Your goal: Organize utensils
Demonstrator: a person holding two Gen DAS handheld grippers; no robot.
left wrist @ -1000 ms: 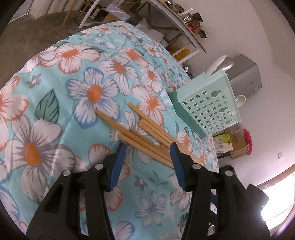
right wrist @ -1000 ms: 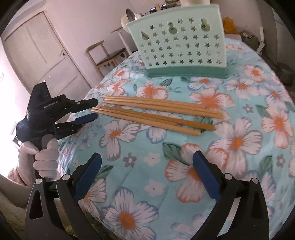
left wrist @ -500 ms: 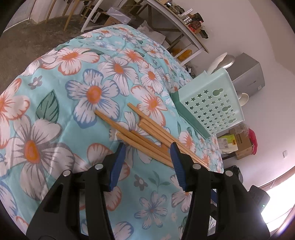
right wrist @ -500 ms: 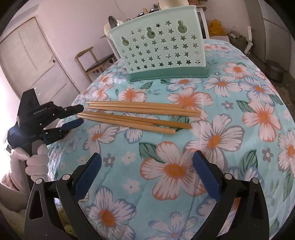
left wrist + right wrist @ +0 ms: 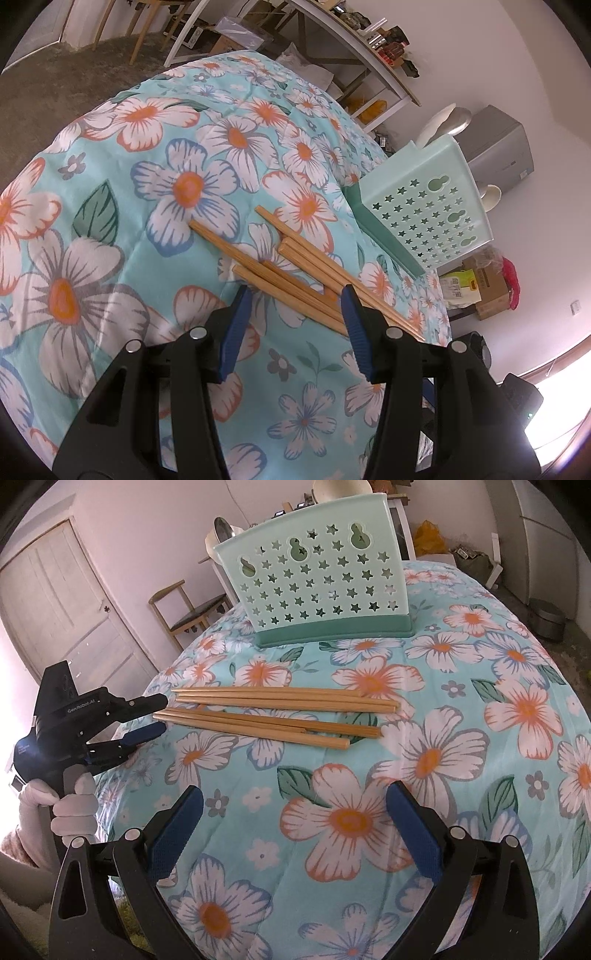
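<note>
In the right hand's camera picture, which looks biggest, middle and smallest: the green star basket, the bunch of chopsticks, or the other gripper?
1. Green star basket: biggest.
2. Bunch of chopsticks: longer than the basket is wide, but thin.
3. Left gripper: smallest, though partly cut off at the picture's edge, so unsure.

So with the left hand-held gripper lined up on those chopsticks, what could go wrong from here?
1. The chopsticks lie bunched and partly overlapping, so the open left hand-held gripper may well pinch several at once, or roll one away.
2. The floral cloth looks soft and may get caught with them.
3. The utensil holder stands beyond the sticks, apparently unsupported, and a long stick swung toward it could perhaps tip it.
</note>
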